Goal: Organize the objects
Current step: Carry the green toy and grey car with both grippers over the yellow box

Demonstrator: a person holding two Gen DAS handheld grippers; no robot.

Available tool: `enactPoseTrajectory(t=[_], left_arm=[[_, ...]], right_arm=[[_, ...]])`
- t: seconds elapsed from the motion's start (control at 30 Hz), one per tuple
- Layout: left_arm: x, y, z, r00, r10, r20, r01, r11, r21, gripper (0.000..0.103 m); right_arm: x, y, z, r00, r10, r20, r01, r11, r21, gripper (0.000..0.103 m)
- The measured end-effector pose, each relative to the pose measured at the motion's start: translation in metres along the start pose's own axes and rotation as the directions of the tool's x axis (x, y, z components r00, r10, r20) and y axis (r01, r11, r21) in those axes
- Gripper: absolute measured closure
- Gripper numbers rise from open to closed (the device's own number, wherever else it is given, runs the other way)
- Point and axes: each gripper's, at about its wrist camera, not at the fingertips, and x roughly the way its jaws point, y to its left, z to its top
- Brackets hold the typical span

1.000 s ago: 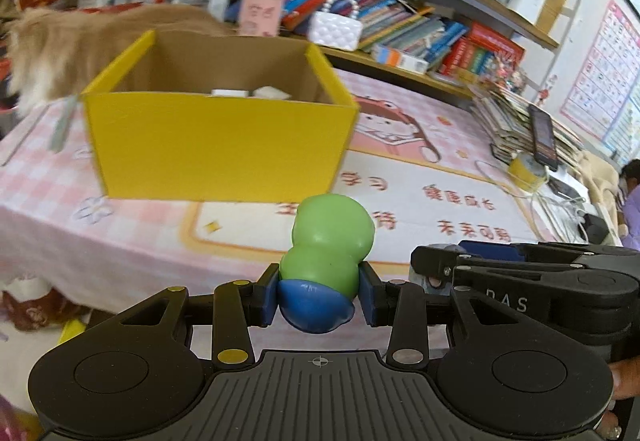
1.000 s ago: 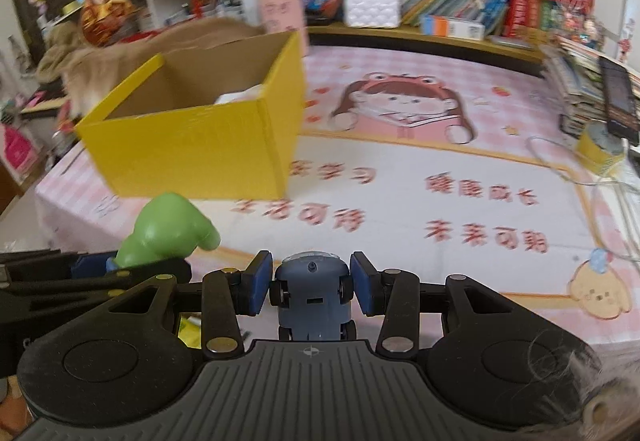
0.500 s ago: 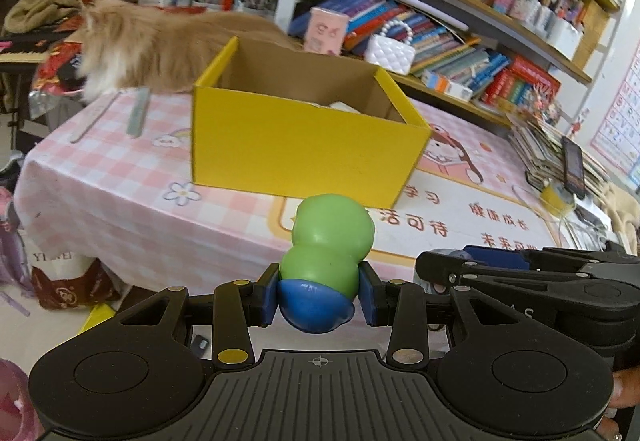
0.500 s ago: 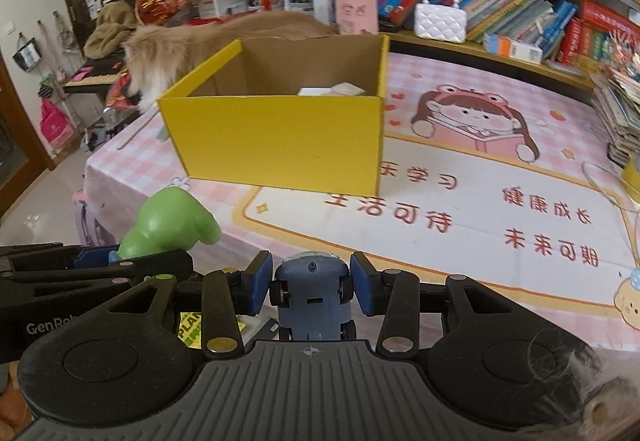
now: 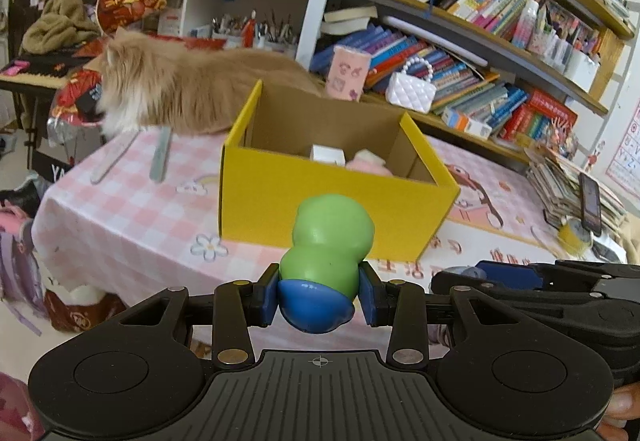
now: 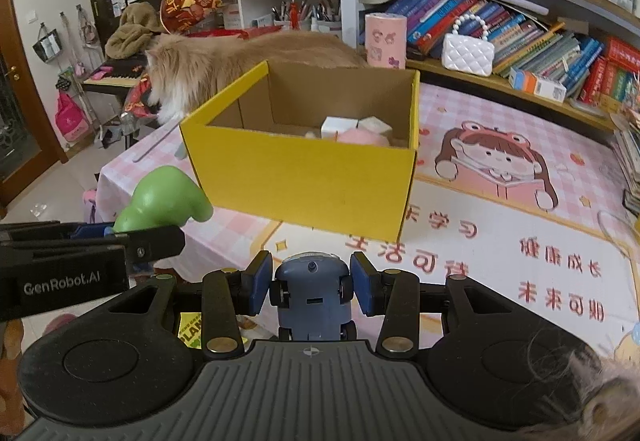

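My left gripper [image 5: 319, 299] is shut on a green and blue toy figure [image 5: 326, 249], which also shows at the left of the right wrist view as the green toy [image 6: 164, 199]. My right gripper [image 6: 311, 283] is shut on a small grey-blue toy car [image 6: 312, 293]. Both hang in the air short of the table's near edge. Ahead stands an open yellow cardboard box [image 5: 280, 197], seen again as the box [image 6: 304, 185]; inside lie white blocks [image 6: 340, 127] and a pink soft thing [image 6: 362, 137].
A long-haired tan cat [image 5: 180, 89] lies behind the box on the pink checked tablecloth [image 5: 120, 217]. Bookshelves [image 5: 480, 41] run along the back. A stack of books with a phone [image 5: 588, 197] sits at the right. Floor and bags lie to the left.
Both grippers have risen and pulled back and left from the box, so I now see over its rim to the items inside. Each grip is unchanged.
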Motion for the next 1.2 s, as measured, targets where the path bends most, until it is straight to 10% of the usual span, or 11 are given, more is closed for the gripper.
enactPoseTrajectory(t=[0.83,1.2], left_arm=[[0.101,-0.011,0.109,0.978,0.171,0.120,-0.169,0.985,-0.022,0.065],[0.162,-0.020,0.108,0.971,0.241,-0.005,-0.240,0.969,0.062,0.065]], right_arm=[[0.089,-0.054,0.149,0.971,0.083,0.224,-0.056,0.991,-0.121,0.063],[0.190,-0.060,0.159,0.998,0.056,0.021,-0.053,0.991,-0.124,0.063]])
